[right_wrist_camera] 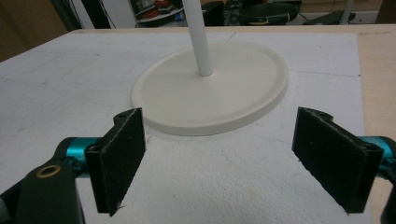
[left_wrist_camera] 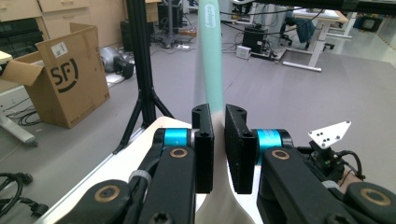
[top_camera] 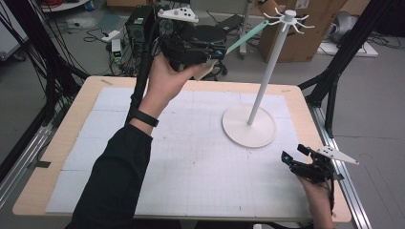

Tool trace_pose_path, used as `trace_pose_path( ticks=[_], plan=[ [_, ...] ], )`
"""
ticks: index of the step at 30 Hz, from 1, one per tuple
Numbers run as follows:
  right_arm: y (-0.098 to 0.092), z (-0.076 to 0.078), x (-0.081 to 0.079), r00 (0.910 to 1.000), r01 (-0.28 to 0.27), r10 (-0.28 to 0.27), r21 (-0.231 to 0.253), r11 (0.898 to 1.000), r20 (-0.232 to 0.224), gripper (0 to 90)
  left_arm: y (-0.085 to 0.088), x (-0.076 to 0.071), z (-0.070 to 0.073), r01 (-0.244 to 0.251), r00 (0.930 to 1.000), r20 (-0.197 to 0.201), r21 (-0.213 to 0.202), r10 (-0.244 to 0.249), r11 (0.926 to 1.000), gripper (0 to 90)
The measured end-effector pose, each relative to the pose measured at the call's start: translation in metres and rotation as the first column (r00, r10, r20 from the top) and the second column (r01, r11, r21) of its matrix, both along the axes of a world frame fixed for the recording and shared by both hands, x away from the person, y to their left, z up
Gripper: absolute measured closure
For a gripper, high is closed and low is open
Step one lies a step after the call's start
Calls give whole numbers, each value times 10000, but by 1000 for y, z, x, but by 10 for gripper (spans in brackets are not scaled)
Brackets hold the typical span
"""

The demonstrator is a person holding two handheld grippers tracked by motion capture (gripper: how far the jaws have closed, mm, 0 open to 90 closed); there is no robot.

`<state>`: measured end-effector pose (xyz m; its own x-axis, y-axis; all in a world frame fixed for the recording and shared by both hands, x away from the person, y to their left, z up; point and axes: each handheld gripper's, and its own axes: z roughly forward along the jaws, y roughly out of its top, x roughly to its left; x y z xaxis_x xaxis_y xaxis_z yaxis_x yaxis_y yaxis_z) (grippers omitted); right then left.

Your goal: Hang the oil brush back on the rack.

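A utensil with a mint-green handle [top_camera: 248, 34] and a cream-coloured head [top_camera: 206, 70] is held high over the table's far edge. My left gripper [top_camera: 219, 51] is shut on it. The handle's tip reaches close to the hooks [top_camera: 289, 19] on top of a white stand [top_camera: 265, 76]. In the left gripper view the green handle [left_wrist_camera: 212, 60] rises straight out from between the jaws of my left gripper [left_wrist_camera: 218, 116], and the cream head [left_wrist_camera: 219, 207] widens below them. My right gripper [top_camera: 294, 152] rests low at the table's right front, open and empty, facing the stand's round base [right_wrist_camera: 210, 93].
The stand's base [top_camera: 249, 126] sits on a white gridded mat [top_camera: 191, 157] that covers the wooden table [top_camera: 71, 114]. Black frame legs [top_camera: 334, 71] stand off the right edge. Cardboard boxes [left_wrist_camera: 65, 74] and cables lie on the floor beyond.
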<state>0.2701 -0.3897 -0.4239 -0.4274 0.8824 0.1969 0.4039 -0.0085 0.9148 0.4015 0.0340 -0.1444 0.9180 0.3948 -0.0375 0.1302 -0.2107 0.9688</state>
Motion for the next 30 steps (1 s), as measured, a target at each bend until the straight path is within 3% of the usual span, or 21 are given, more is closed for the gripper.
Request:
trace_pose_path(
  ticks=[16,30],
  plan=[
    [0,0,0,10000,-3,3,-24,10000,13,167,-6,2,-3,69,10000,-14,236,-68,9997,824],
    [0,0,0,10000,-5,5,-30,10000,-7,167,4,2,1,55,9999,131,-283,-52,9996,824]
  ],
)
